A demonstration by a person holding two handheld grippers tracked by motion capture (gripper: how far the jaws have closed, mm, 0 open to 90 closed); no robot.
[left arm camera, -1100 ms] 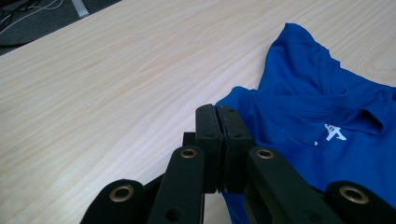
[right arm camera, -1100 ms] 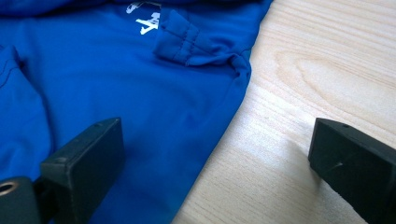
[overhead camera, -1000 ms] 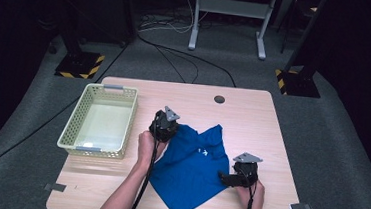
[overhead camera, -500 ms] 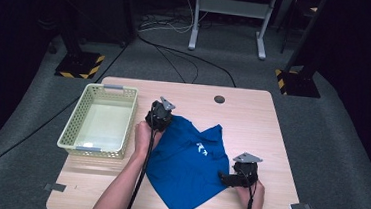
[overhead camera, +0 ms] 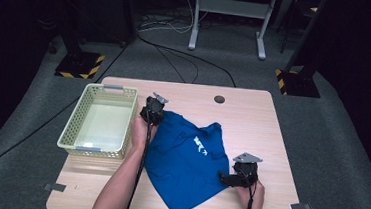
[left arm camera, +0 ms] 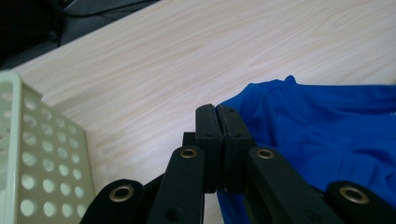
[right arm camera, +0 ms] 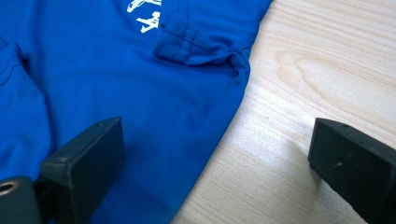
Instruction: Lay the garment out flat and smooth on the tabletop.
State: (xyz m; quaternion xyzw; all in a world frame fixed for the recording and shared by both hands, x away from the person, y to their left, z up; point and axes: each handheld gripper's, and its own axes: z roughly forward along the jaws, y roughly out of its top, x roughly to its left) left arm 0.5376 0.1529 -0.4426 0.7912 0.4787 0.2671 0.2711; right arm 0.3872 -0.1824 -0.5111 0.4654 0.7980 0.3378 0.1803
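Note:
A blue shirt (overhead camera: 184, 159) with white print lies spread on the light wooden table (overhead camera: 252, 120). My left gripper (overhead camera: 152, 110) is at the shirt's far left corner. In the left gripper view its jaws (left arm camera: 217, 109) stand pressed together with the edge of the blue cloth (left arm camera: 327, 135) running in between them. My right gripper (overhead camera: 224, 178) rests low at the shirt's near right edge. In the right gripper view it is open (right arm camera: 217, 140), one jaw over the blue cloth (right arm camera: 116, 70) and the other over bare wood.
A pale green plastic basket (overhead camera: 92, 150) stands at the table's left, just beside the left hand, its holed wall (left arm camera: 42, 163) close to the left gripper. A round hole (overhead camera: 219, 99) sits near the far edge. Cables trail from both grippers.
My left gripper has moved to the left and toward the far edge, drawing the shirt's corner along and spreading the cloth. The right gripper has stayed in place.

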